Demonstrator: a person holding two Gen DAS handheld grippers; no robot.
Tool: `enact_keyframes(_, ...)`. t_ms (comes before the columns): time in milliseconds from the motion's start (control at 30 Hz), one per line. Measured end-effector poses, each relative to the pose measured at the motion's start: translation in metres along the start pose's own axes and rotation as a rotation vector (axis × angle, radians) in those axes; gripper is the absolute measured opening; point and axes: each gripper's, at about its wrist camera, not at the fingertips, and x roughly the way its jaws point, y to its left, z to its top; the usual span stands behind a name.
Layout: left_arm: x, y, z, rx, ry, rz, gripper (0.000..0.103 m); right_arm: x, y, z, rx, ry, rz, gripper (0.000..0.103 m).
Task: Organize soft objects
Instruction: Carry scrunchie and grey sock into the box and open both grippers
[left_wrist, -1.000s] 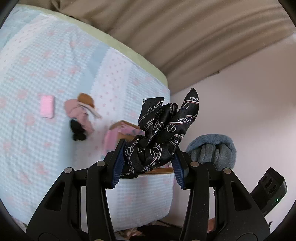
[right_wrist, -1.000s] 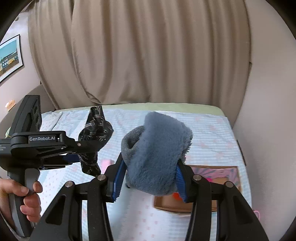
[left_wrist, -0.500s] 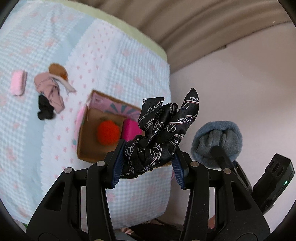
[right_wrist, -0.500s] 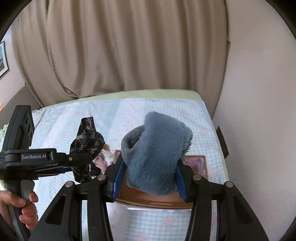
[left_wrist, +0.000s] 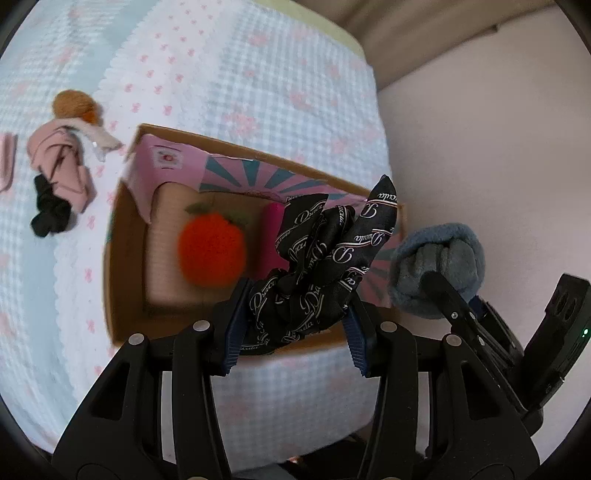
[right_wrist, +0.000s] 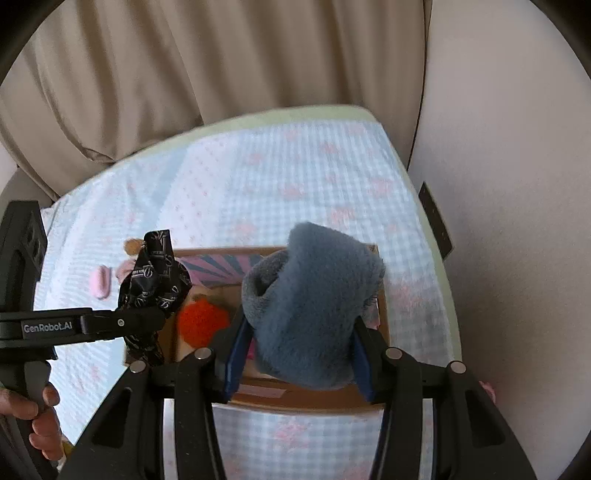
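My left gripper (left_wrist: 293, 326) is shut on a black printed scarf (left_wrist: 325, 258) and holds it above the near edge of an open cardboard box (left_wrist: 125, 258). The box holds an orange plush fruit (left_wrist: 210, 249) and a pink item (left_wrist: 271, 236). My right gripper (right_wrist: 297, 356) is shut on a blue-grey fleece piece (right_wrist: 310, 306), held over the right part of the box (right_wrist: 382, 325). The fleece also shows at the right in the left wrist view (left_wrist: 436, 273). The scarf also shows at the left in the right wrist view (right_wrist: 155, 280).
The box sits on a bed with a light blue and pink checked cover (left_wrist: 258, 85), near its right edge by a wall (left_wrist: 480, 147). A pink doll with orange hair (left_wrist: 66, 147), a black cloth (left_wrist: 48, 214) and a pink item (left_wrist: 7, 162) lie left of the box. Beige curtains (right_wrist: 221, 66) hang behind.
Both grippers have moved forward and tilted down over the box, each still holding its cloth. The box now fills the view below them.
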Motion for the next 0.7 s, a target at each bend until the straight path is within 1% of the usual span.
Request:
enact_keyframes(100,0.019,-0.007,0.009,0.046,0.013,0.058,0.043,0.021,-0.008,0.0,0.002,0.035,0.009,0.045)
enact_keyframes(233,0.034,-0.025,0.018,0.205,-0.012,0.221,0.044,0.04,-0.017,0.003,-0.006,0.071,0.032,0.045)
enact_keyframes(267,0.038,-0.031,0.018,0.265,-0.028,0.28,0.05,0.047,-0.019,0.006,-0.011,0.086,0.041,0.045)
enact_keyframes(300,0.04,-0.035,0.018,0.301,-0.034,0.311,0.055,0.052,-0.02,0.007,-0.016,0.097,0.042,0.047)
enact_keyframes(333,0.044,-0.039,0.017,0.358,-0.039,0.361,0.075,0.056,-0.02,0.007,-0.027,0.107,0.042,0.052)
enact_keyframes(367,0.046,-0.042,0.017,0.384,-0.039,0.391,0.097,0.061,-0.02,0.008,-0.039,0.113,0.038,0.058)
enact_keyframes(400,0.049,-0.044,0.014,0.424,-0.043,0.43,0.103,0.065,-0.02,0.008,-0.053,0.117,0.026,0.062)
enact_keyframes(467,0.048,-0.044,0.009,0.462,-0.049,0.439,0.103,0.068,-0.022,0.008,-0.062,0.109,0.023,0.089)
enact_keyframes(533,0.051,-0.039,0.004,0.477,-0.031,0.453,0.103,0.067,-0.025,0.007,-0.053,0.099,0.045,0.099)
enact_keyframes(567,0.051,-0.036,0.001,0.473,-0.022,0.454,0.103,0.066,-0.027,0.006,-0.045,0.094,0.053,0.101)
enact_keyframes(700,0.05,-0.025,-0.004,0.433,-0.008,0.439,0.103,0.065,-0.029,0.004,-0.04,0.105,0.048,0.102)
